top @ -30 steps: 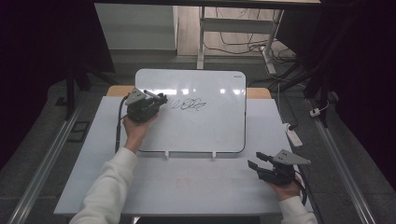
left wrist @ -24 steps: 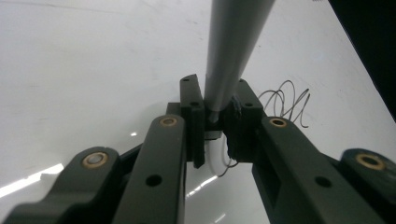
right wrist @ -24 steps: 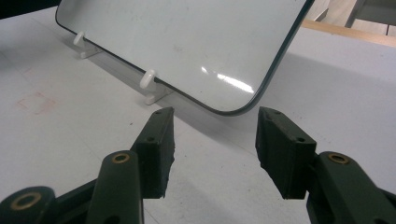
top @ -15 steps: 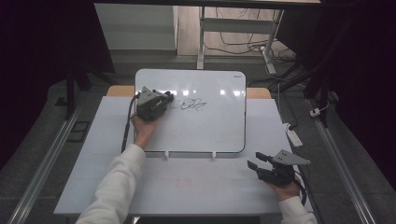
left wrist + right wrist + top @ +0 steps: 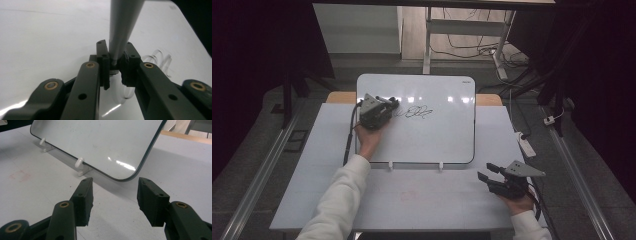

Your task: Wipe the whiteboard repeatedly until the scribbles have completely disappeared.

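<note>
My left gripper (image 5: 388, 106) clamped on grey marker (image 5: 122, 27), tip at whiteboard (image 5: 437, 145) w/ black scribble (image 5: 416, 113) at its 3 o'clock, right gripper (image 5: 487, 173) jaws wide, empty, resting on table (image 5: 422, 200) off board's 5 o'clock corner

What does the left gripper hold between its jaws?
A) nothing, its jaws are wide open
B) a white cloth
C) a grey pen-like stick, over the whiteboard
C: in the left gripper view the left gripper clamps a grey stick over the whiteboard.
</note>
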Demonstrator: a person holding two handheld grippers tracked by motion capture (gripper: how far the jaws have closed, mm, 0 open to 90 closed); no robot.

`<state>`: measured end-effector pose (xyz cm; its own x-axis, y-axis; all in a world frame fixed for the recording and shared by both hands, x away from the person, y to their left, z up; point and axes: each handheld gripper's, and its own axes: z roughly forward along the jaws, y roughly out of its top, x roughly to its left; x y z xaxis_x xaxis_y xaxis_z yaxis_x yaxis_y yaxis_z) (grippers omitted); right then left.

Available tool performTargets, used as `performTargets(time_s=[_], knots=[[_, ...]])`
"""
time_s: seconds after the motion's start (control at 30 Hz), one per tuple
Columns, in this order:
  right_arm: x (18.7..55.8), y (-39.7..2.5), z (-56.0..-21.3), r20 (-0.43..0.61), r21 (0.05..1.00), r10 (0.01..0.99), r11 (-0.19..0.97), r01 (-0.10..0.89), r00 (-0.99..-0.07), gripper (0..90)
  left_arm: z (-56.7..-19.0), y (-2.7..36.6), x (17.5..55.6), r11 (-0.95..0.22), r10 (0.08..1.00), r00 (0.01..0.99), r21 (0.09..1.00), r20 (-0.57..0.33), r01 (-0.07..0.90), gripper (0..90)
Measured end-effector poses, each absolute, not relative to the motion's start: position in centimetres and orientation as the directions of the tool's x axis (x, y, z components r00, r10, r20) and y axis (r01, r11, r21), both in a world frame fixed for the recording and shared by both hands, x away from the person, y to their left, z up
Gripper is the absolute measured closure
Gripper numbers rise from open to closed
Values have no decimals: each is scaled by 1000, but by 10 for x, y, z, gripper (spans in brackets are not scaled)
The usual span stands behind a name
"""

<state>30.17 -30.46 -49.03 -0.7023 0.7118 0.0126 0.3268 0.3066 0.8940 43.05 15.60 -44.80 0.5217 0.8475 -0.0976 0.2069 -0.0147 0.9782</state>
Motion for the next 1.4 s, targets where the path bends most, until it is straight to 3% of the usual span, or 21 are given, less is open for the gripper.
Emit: performTargets(time_s=[0.13,0.27,0.4,0.5,0.77,0.97,1.2,1.4], knots=[[301,-301,-490,6,891,704,318,323,-710,464,-451,144,431,-9,828,549,976,-115,218,779],[301,-300,-490,-1,889,704,325,321,-710,463,-456,105,428,-75,798,599,977,-60,197,778],[301,-303,-490,4,892,710,316,323,-704,463,-452,114,430,-65,818,573,979,-57,191,779],[301,-304,-490,13,893,714,307,329,-700,460,-448,129,437,4,832,541,977,-120,211,779],[301,-301,-490,1,890,708,321,323,-706,457,-451,62,438,-86,769,637,977,-59,194,778],[301,-304,-490,11,894,714,306,326,-700,456,-439,85,448,-45,806,585,977,-89,210,779],[301,-301,-490,2,892,708,318,322,-706,454,-448,48,439,-142,766,643,974,-4,175,778],[300,-303,-489,6,894,713,310,323,-701,454,-440,73,444,-98,801,597,978,-33,184,779]])
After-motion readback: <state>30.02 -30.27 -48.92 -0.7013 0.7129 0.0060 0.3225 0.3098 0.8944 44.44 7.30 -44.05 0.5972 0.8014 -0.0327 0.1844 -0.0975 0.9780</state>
